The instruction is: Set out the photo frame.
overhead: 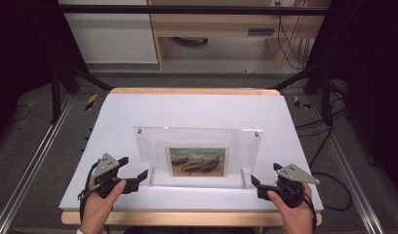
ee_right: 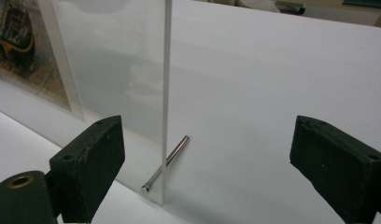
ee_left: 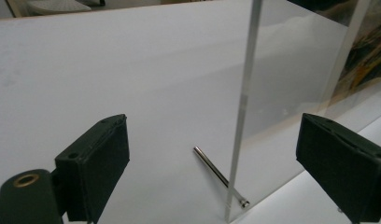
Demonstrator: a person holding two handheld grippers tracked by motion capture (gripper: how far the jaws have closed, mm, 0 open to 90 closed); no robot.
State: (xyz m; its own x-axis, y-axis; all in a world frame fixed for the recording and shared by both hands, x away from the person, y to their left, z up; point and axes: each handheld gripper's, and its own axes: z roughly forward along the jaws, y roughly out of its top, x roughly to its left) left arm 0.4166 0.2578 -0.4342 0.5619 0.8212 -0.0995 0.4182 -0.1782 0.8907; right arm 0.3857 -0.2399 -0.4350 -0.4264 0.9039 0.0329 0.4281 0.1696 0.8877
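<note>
Nearest, at bottom edge of high view: two hands, one gripper each. Left gripper (overhead: 138, 179) spread wide, empty, aimed at lower left corner of acrylic frame (overhead: 197, 146). Right gripper (overhead: 254, 183) likewise spread, empty, aimed at lower right corner. Symmetric stance, one tool per side; probably set up to take both vertical edges at once so the frame lifts level without tipping.

Left gripper view: black pads (ee_left: 97, 161) apart, frame edge (ee_left: 244, 107) upright between them but nearer the far pad, untouched. Steel pin (ee_left: 219, 175) passing through the frame's bottom corner and slanting down to the table behind, serving as a prop. Right gripper view mirrors this: pads (ee_right: 90, 158) open, clear edge (ee_right: 166, 93) standing in the gap, second pin (ee_right: 167, 161) angled back the same way. Pins explain the upright stance: frame rests on its bottom edge plus two rear legs, leaning slightly back.

Frame itself near front centre of table, facing the person. Small painted print (overhead: 198, 161) of beached boats sandwiched low in the clear sheets; screw heads at top corners.

Surface: white board (overhead: 114, 126), matte, on a wooden table showing at front and back edges. Beyond: aluminium rails either side, grey carpet, cables, pale wooden furniture at the back.
</note>
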